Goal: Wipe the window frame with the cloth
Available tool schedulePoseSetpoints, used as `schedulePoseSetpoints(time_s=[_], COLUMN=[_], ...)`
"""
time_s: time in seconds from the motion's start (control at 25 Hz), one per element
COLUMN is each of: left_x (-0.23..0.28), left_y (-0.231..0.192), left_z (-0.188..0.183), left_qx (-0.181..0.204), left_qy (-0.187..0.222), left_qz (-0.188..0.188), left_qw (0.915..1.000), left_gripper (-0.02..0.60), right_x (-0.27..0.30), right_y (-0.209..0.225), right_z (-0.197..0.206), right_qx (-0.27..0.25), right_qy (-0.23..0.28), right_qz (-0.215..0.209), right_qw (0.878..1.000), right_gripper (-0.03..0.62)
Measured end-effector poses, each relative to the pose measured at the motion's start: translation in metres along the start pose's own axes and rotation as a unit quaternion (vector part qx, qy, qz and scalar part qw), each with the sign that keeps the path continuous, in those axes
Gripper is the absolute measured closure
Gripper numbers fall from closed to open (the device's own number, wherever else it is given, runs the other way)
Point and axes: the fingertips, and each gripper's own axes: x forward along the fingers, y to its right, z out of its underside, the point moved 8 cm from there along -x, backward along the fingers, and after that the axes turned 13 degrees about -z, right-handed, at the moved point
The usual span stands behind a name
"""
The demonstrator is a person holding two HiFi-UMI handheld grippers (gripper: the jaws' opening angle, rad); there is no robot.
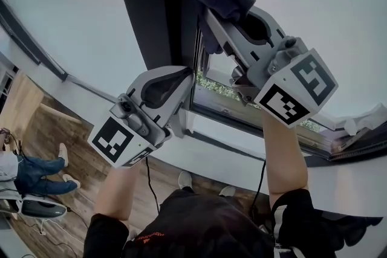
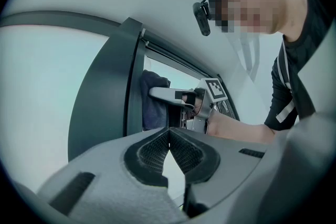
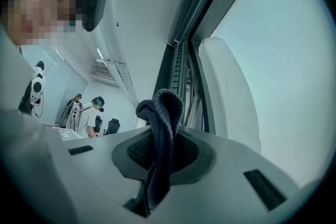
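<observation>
Cloth: dark cloth (image 3: 160, 113), bunched – pinched between the jaws of the right gripper (image 3: 160, 139), with a folded hump sticking out past the tips and the rest hanging down through the gap.
Cloth location: high in the head view, pressed against the dark window frame (image 1: 157, 3) beside the vertical seal strip; contact looks real, but the exact touch point is hidden by the cloth itself.
Right tool: jaws clamped on the cloth, pads on both sides of it.
Left tool: left gripper (image 2: 169, 136) has its jaws pressed together, pad tips meeting with nothing between them.
Left tool location: lower than the right gripper, tips just beside the bottom corner of the frame; cannot tell if they touch it.
Right arm: bare right forearm (image 1: 284, 154) raised steeply, gripper angled up and to the left, marker cube nearest the camera.
Left arm: bare left forearm (image 1: 118, 190) also raised, gripper pointing up and to the right – the two tools are near each other but apart.
Window: sash slightly open, greenery (image 1: 221, 86) visible through the gap at the bottom.
Background: a seated person in jeans (image 1: 36, 169) on the wooden floor (image 1: 54, 130) at lower left; more people (image 3: 94, 113) stand far off in the right gripper view.
</observation>
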Motion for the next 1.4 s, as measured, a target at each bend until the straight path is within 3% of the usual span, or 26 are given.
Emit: schedulePoseSetpoints(time_s=[1.4], left_x=[-0.023], left_y=[0.018], left_z=[0.093], left_qx=[-0.058], left_qy=[-0.109], left_qz=[-0.023], left_qw=[0.9921], left_gripper=[0.561], right_x=[-0.035], right_y=[-0.021], right_z=[0.173], right_qx=[0.140], right_qy=[-0.055], right_qz=[-0.008], right_qw=[0.989], right_gripper=[0.551])
